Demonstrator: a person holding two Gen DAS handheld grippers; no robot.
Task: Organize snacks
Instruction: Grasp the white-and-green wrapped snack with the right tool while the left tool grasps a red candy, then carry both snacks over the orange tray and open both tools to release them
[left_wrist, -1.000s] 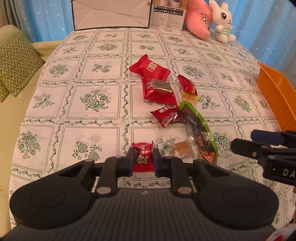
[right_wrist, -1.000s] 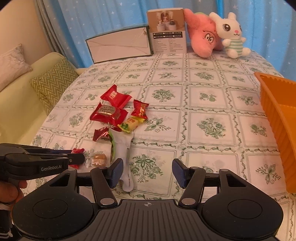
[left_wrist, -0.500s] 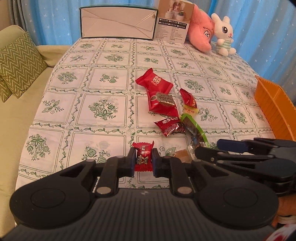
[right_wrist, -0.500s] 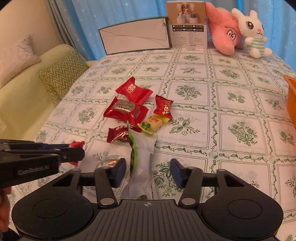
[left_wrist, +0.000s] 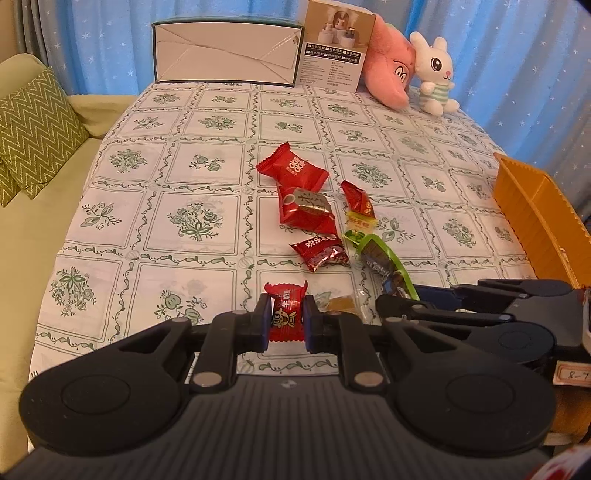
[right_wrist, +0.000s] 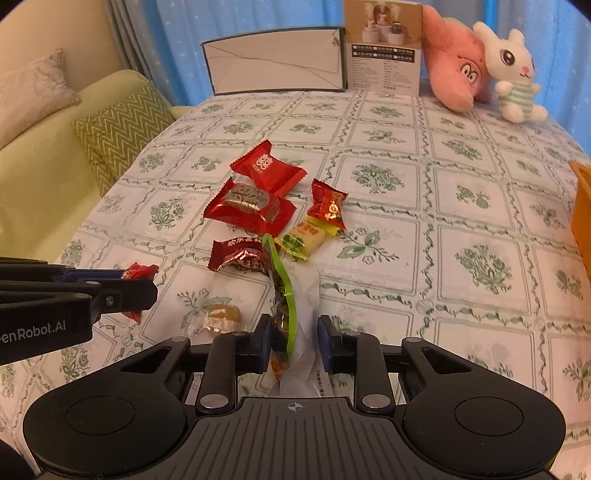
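Red candy (left_wrist: 286, 314) pinched between left fingers (left_wrist: 261, 322); green-edged packet (right_wrist: 291, 325) between right fingers (right_wrist: 325, 343)

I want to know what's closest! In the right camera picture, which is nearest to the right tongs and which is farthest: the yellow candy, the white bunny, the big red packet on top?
From the right tongs:
1. Yellow candy, just ahead in the pile.
2. Big red packet, at the pile's far end.
3. White bunny, far back right.
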